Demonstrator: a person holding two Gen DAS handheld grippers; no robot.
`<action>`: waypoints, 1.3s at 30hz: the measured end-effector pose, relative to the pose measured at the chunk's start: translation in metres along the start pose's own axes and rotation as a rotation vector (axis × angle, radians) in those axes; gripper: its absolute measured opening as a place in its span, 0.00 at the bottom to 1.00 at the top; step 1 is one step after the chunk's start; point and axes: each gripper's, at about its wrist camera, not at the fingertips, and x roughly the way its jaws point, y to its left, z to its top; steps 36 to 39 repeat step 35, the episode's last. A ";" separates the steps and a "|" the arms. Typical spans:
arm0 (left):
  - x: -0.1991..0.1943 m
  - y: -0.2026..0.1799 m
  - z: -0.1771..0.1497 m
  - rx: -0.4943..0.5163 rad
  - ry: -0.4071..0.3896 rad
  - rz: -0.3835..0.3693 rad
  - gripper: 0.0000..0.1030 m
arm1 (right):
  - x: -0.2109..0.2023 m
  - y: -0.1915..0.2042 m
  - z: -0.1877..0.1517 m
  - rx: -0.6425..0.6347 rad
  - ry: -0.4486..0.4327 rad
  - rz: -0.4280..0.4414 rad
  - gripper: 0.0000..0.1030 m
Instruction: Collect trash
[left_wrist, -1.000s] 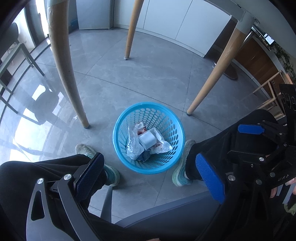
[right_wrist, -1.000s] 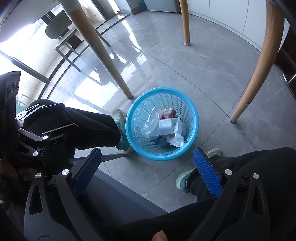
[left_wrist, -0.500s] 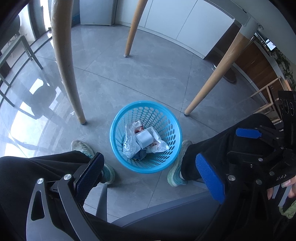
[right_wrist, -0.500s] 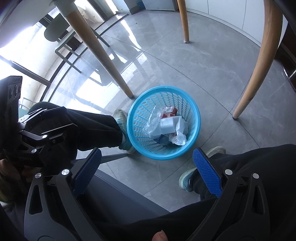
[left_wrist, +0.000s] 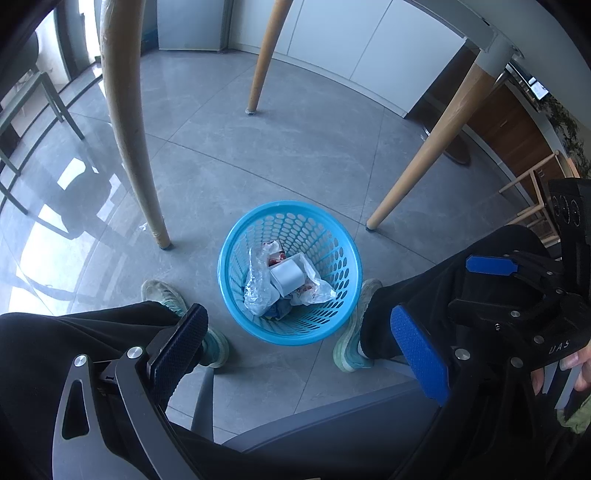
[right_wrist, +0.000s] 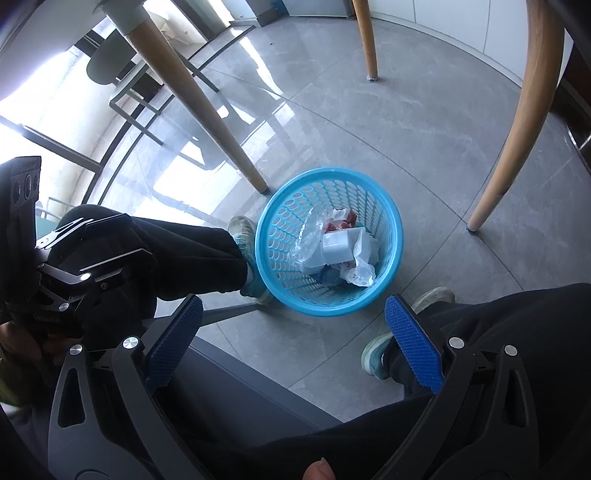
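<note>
Two grippers, both with fingers wide apart and holding nothing: left gripper (left_wrist: 299, 347) at the bottom of its frame, right gripper (right_wrist: 293, 339) at the bottom of its own; blue basket (left_wrist: 236, 236) on the grey floor (left_wrist: 295, 155) in mid frame, between two shoes; trash (left_wrist: 286, 280) inside it: clear bags, white cup, red wrapper; wooden table legs (left_wrist: 129, 122) higher up.

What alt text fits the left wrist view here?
A blue perforated basket holding crumpled plastic and a white cup stands on grey floor tiles between a seated person's shoes, under wooden table legs. The open left gripper hangs empty above; the right gripper shows at right.
</note>
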 end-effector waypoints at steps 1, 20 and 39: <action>0.000 0.000 0.000 0.000 0.000 -0.001 0.94 | 0.000 0.000 0.000 0.001 0.001 0.001 0.92; 0.000 0.000 0.001 0.001 0.001 -0.001 0.94 | 0.000 -0.002 0.001 0.003 0.004 0.003 0.92; 0.000 -0.005 0.001 0.022 0.010 -0.008 0.94 | 0.001 -0.003 -0.001 0.008 0.007 0.003 0.92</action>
